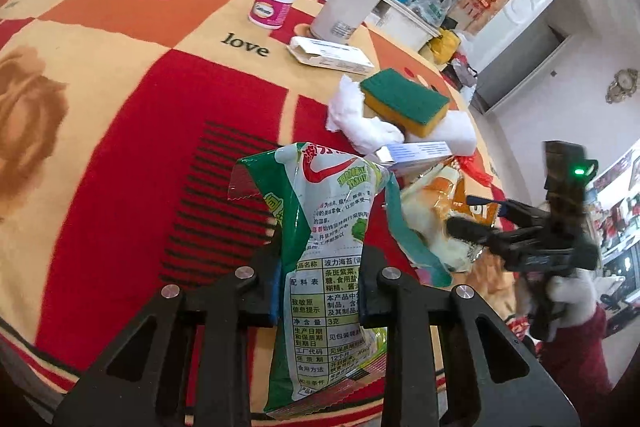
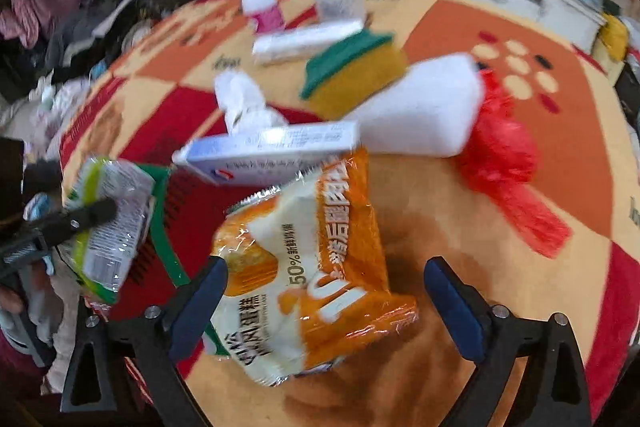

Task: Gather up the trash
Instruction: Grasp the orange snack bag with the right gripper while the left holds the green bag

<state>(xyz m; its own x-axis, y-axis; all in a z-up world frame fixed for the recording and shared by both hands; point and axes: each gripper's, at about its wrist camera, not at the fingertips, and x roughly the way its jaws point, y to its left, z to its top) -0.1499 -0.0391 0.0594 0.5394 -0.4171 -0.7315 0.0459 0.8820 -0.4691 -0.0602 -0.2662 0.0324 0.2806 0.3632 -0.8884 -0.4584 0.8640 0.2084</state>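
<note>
Your left gripper (image 1: 318, 279) has its fingers (image 1: 269, 291) pinching the green seaweed wrapper (image 1: 320, 227), which stands up between the pads, clear of the patterned cloth on the counter (image 1: 120, 107). Your right gripper (image 2: 324, 303) has its fingers (image 2: 196, 303) spread wide on either side of the orange cake wrapper (image 2: 316, 267), and neither pad presses on it; that wrapper lies flat on the cloth.

Take the orange cake wrapper as your landmark. The green seaweed wrapper hangs just to its left. A white and blue box (image 2: 272, 151) rests across its far edge. Beyond the box sit a crumpled tissue (image 2: 244, 103), a sponge (image 2: 352, 75) and a white pad (image 2: 424, 111). A red plastic bag (image 2: 504, 155) lies to its far right.

You seem to be one piece in, with the second lined up. Next, lower the right fingers around the orange cake wrapper and close gently; the film looks slick and thin, so it could slide or crumple. Keep clear of the box overlapping its edge.
</note>
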